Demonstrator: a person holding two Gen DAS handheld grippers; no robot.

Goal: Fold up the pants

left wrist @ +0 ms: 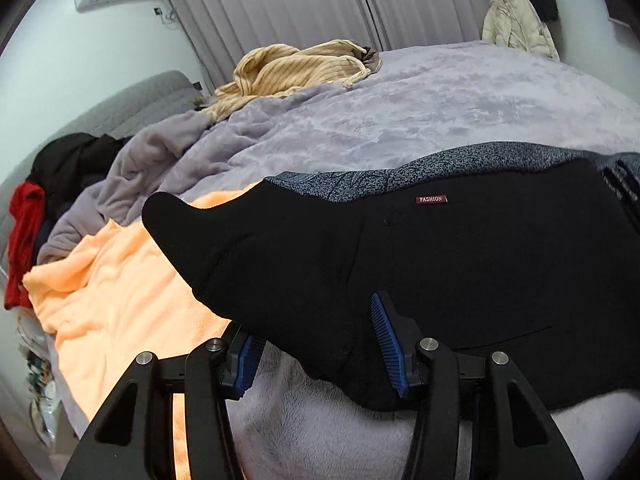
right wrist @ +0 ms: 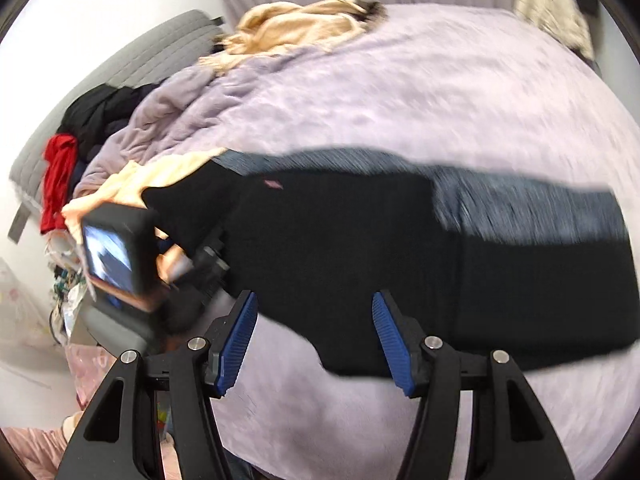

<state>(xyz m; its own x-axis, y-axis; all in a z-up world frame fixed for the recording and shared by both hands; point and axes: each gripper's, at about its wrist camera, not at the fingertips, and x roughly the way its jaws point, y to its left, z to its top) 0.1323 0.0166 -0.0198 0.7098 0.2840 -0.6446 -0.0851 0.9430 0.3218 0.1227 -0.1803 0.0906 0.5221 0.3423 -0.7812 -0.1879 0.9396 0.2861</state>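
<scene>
Black pants with a grey patterned lining and a red "FASHION" tag lie across the lilac bed cover. My left gripper is open, its blue pads on either side of the near edge of the pants, which drape between them. In the right wrist view the pants lie folded, the grey side showing at right. My right gripper is open just at their near edge, holding nothing. The left gripper's body and camera show at the left end of the pants.
The lilac fleece cover spans the bed. An orange towel lies at left, a yellow striped garment at the far side, black and red clothes by the grey headboard. A cream jacket hangs at the far right.
</scene>
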